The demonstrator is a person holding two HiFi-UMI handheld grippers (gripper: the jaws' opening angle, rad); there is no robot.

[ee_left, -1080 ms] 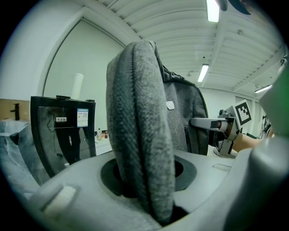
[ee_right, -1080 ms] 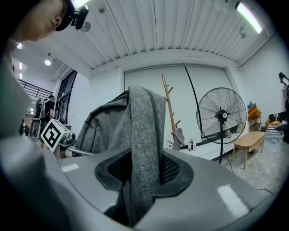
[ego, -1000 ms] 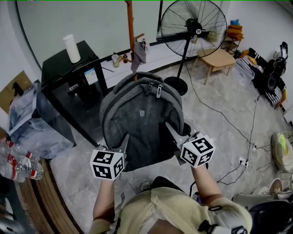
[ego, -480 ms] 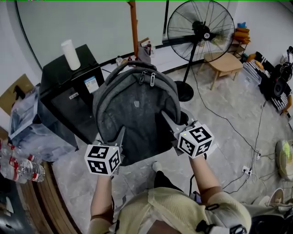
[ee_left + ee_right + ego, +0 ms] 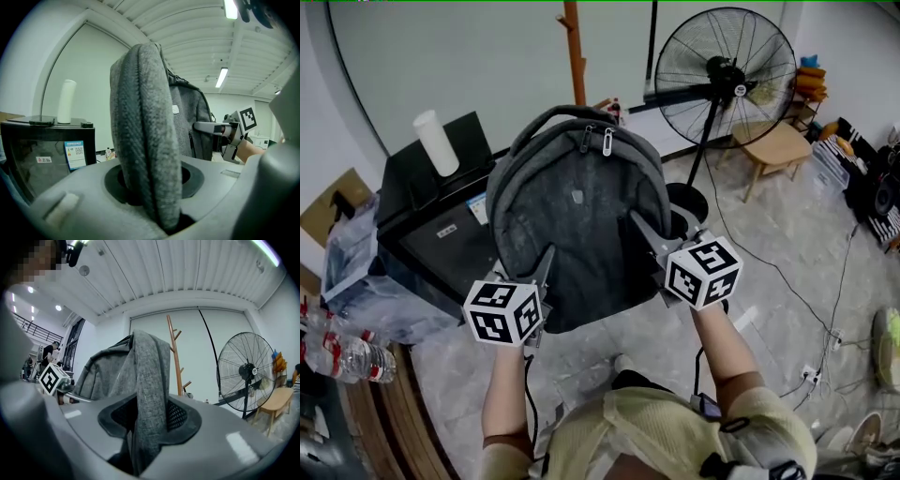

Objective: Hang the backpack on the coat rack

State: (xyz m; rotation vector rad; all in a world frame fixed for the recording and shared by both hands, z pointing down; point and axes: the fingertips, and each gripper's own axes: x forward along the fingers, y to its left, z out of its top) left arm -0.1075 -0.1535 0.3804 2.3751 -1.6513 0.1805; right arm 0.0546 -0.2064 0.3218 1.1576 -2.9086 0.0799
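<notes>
A grey backpack [image 5: 577, 216] hangs in the air between my two grippers, its front with the zip pulls facing up at me and its top handle toward the far wall. My left gripper [image 5: 542, 267] is shut on the backpack's left side; its grey fabric edge [image 5: 145, 154] fills that gripper's view. My right gripper [image 5: 649, 239] is shut on the right side fabric [image 5: 147, 399]. The wooden coat rack [image 5: 576, 52] stands just beyond the backpack's top, with its pegs [image 5: 177, 341] showing in the right gripper view.
A black cabinet [image 5: 441, 202] with a white roll [image 5: 432, 142] on it stands at the left, beside a clear plastic bag [image 5: 356, 272] and water bottles [image 5: 347, 352]. A big standing fan [image 5: 727, 84] is right of the rack, with a low wooden stool [image 5: 773, 150] and floor cables [image 5: 806, 281].
Both grippers carried the backpack forward and upward toward the coat rack; its top handle now reaches the rack's pole. The grips stayed the same.
</notes>
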